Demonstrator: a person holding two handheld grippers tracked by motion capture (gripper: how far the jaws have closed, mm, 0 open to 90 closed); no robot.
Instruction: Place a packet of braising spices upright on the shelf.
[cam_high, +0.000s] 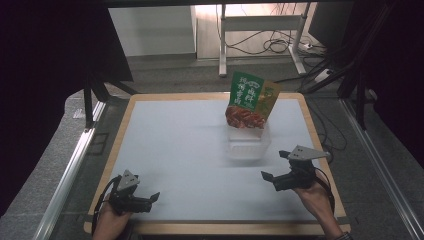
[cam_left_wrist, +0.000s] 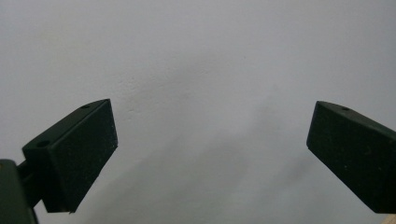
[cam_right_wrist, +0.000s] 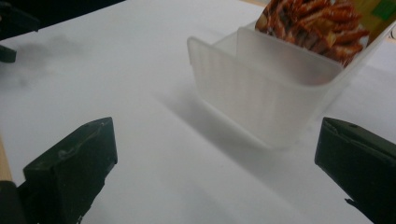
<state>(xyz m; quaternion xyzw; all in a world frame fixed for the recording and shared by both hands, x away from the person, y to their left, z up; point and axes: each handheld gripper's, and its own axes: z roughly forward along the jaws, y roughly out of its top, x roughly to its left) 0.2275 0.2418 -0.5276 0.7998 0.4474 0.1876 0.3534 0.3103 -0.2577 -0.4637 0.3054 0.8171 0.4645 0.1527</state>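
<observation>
1. Two claws are seen, one snack bag and one clear box, all on one worktop (cam_high: 190, 150) with a white top and a wooden rim.
2. The snack bag (cam_high: 250, 100) is green at the top, with yellow at one side and a picture of red-brown food low down. Signs are printed on it, but they are too small to be read.
3. The bag is stood upright in the clear box (cam_high: 248, 142), and its top half sticks out above the rim. It leans a little.
4. The box is see-through and whitish, with thin ribbed walls and rounded corners. It is set on the far right part of the worktop.
5. The right claw (cam_high: 276, 168) is held by a hand (cam_high: 315, 192) at the near right of the worktop. Its jaws are spread wide and nothing is held between them. The box is near it, just ahead and a little to the left, but is not touched.
6. In the right claw view, the box (cam_right_wrist: 266, 93) and the bag (cam_right_wrist: 322, 23) are seen ahead, past the tips of the jaws.
7. The left claw (cam_high: 150, 199) is held at the near left edge, well apart from the box. Its jaws are spread wide too, and only bare white worktop (cam_left_wrist: 196, 70) is seen between them.
</observation>
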